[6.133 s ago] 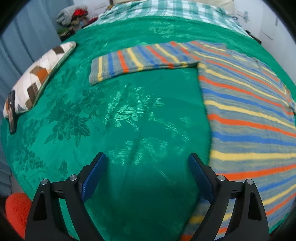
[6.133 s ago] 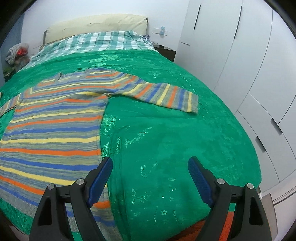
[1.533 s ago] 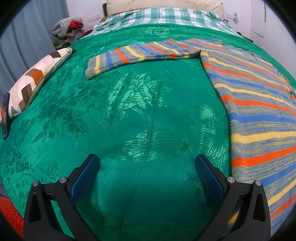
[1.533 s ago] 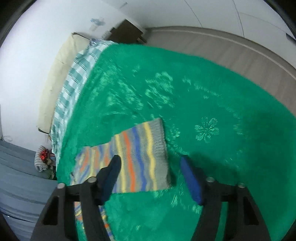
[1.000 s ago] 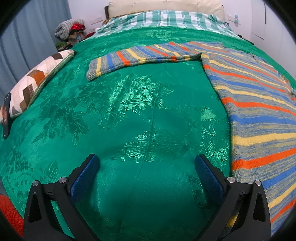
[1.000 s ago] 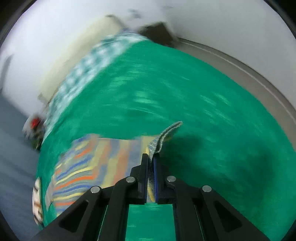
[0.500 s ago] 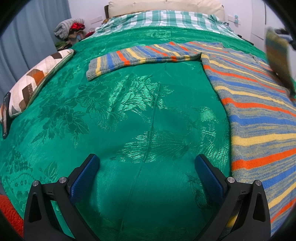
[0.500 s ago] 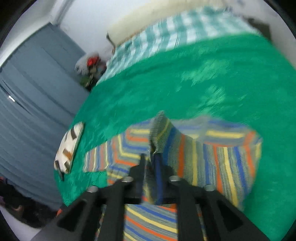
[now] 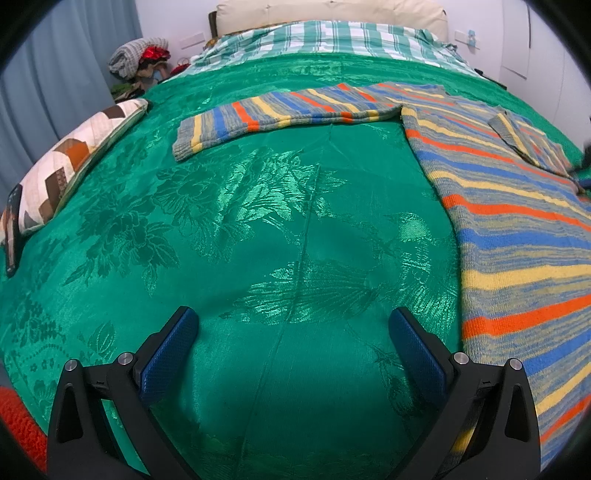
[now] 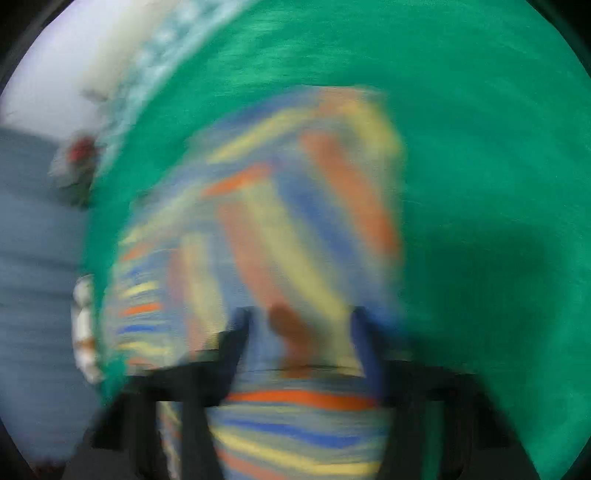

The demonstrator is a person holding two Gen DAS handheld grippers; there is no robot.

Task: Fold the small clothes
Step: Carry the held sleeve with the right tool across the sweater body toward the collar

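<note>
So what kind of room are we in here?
Most likely a bedroom: a bed with a green bedspread, a cream pillow at the head, a checked sheet below it, and a grey-blue curtain alongside. A striped sweater lies spread on the bed.

1 striped sweater [image 9: 517,236] lies at the right of the left wrist view; it has 2 sleeves, 1 stretched across the upper middle [image 9: 280,110] and 1 folded over the body at the upper right [image 9: 528,142]. 1 green bedspread [image 9: 240,229] fills the centre. 1 patchwork cushion [image 9: 70,162] sits at the left edge, 1 checked blanket [image 9: 332,38] at the top, and 1 cream pillow [image 9: 325,11] above it. 2 grippers show: 1 [image 9: 291,339] at the bottom of the left wrist view and 1 [image 10: 301,339], blurred, at the bottom of the right wrist view.
</note>
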